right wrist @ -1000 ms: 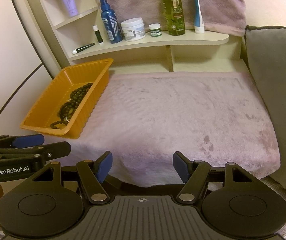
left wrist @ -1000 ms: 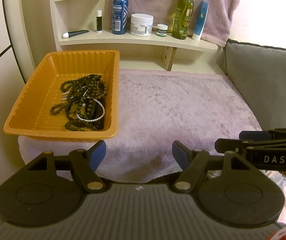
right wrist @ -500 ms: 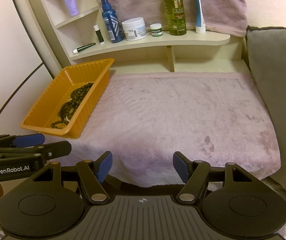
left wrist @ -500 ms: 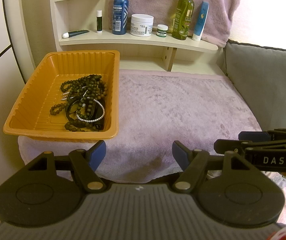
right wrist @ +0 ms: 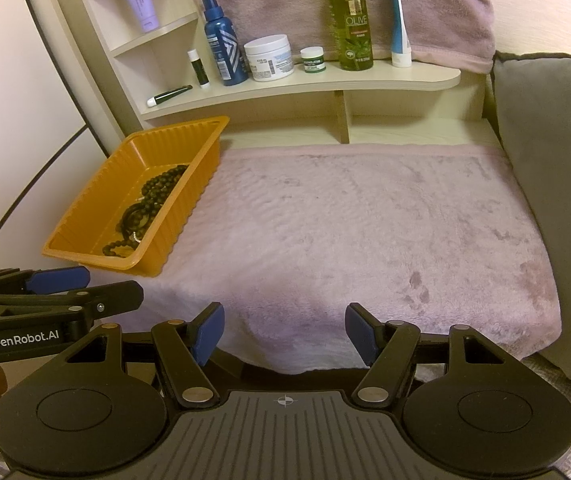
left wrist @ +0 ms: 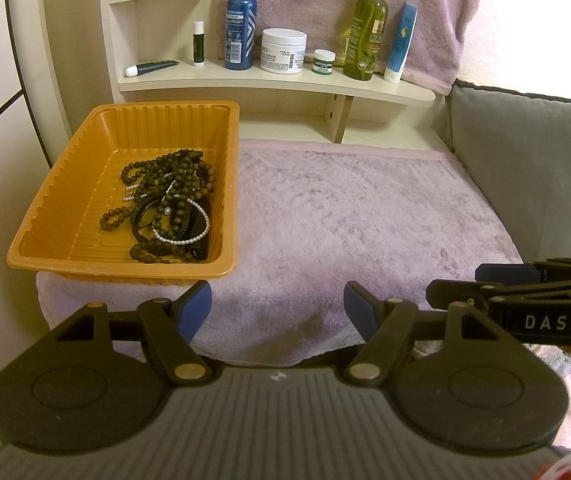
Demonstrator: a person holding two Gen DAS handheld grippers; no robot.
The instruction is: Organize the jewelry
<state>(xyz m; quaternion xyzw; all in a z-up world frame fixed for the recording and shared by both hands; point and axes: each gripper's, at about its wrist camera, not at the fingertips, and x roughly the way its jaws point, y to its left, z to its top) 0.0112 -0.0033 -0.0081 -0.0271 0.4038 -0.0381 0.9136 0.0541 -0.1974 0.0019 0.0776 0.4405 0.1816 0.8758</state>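
Nothing had moved since the earlier frames: both grippers kept their places at the near edge of the counter, and the tray and its contents lay as before. The left gripper [left wrist: 277,304] had its blue fingers [left wrist: 195,310] spread wide, released, with nothing between them and only the towel [left wrist: 357,216] below. The right gripper [right wrist: 283,330] was the same, its fingers [right wrist: 209,332] well apart and empty, touching nothing. Each gripper showed in the other's view, off to the side.

The jewelry [left wrist: 167,206] lay in the tray [left wrist: 69,184], an orange ribbed one standing at the left end of the towel, below the shelf [left wrist: 269,82]. It was a tangled heap against the tray's right wall: strings of dark round beads, a black band, and a loop of small white pearls [left wrist: 189,236] on top near the front. The rest of the tray floor was bare.
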